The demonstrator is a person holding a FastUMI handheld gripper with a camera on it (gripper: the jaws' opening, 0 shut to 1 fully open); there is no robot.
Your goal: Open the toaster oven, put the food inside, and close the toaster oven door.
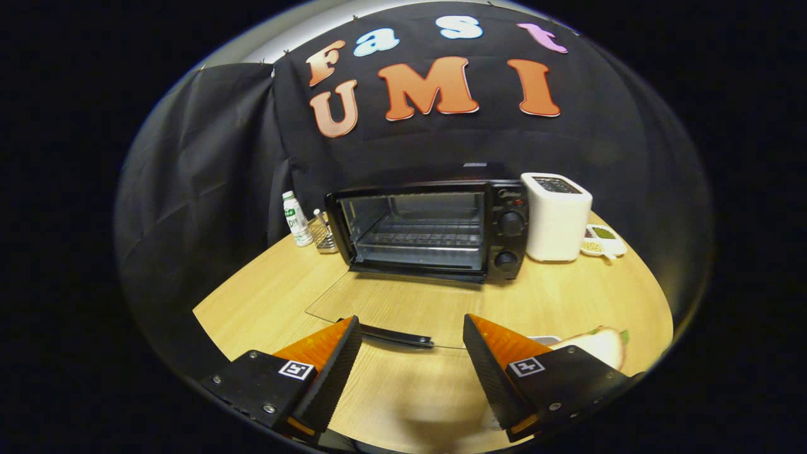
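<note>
Gripper view: gripper (411, 343) jaws wide, empty, above counter (567, 296). Toaster oven (435, 230) beyond, door (384, 302) down flat w/ handle nearest. Sandwich (599, 345) by right finger.

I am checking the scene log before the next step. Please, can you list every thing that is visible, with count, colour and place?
toaster oven: 1, black, middle of table, door open flat toward the tool
toaster: 1, white, touching the oven's knob side
small dish: 1, white, beyond the toaster
bottle: 1, white, at the oven's other side
metal rack: 1, silver, between bottle and oven
sandwich: 1, pale, on a plate beside one finger
table: 1, light wood
tool: 1, open, holding nothing, fingers at the door's handle end
</note>
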